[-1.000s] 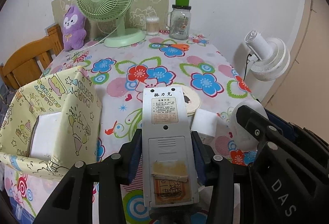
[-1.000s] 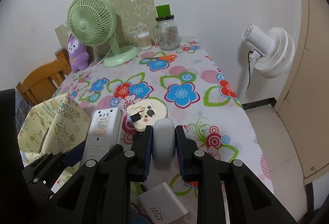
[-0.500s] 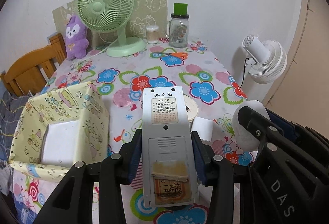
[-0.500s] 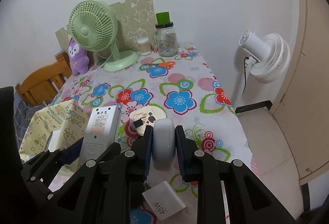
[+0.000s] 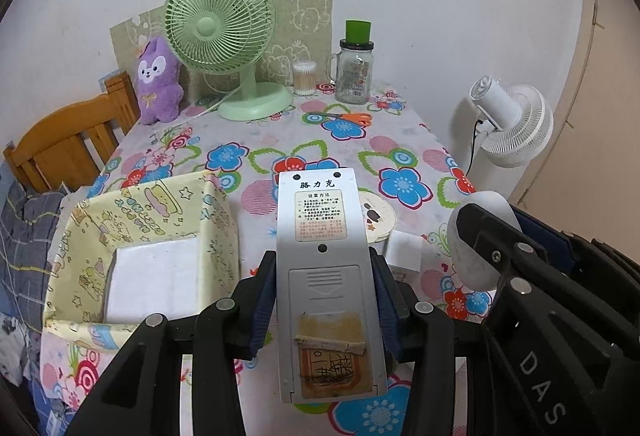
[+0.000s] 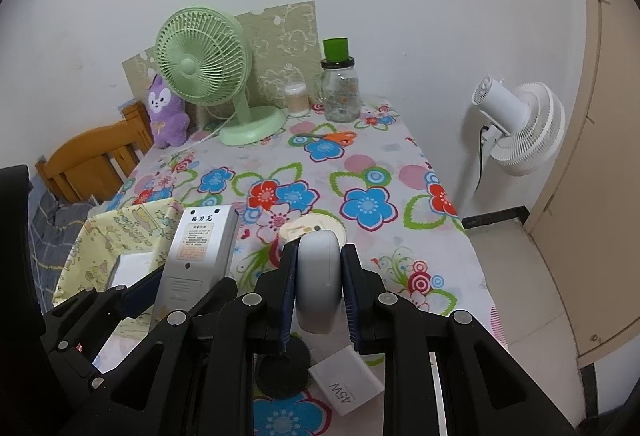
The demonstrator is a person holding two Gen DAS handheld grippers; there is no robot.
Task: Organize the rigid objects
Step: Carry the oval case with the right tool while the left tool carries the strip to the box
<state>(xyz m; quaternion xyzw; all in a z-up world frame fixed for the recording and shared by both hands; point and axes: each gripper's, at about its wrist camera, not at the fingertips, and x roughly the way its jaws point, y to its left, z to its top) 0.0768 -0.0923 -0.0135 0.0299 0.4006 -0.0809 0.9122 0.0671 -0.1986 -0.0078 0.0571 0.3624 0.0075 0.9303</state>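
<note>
You can read "路力克" on the grey plastic remote control's back [image 5: 326, 268], "45W" on the white square charger block [image 6: 347, 384], and "DAS" on the black gripper arm [image 5: 538, 388].

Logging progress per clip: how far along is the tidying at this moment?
Done: one white box already lies in the yellow bin. In hand: the left gripper clamps the grey remote, and the right gripper clamps a pale rounded case, both above the table. Left: the 45W charger, black disc and round white plug are on the tablecloth.
</note>
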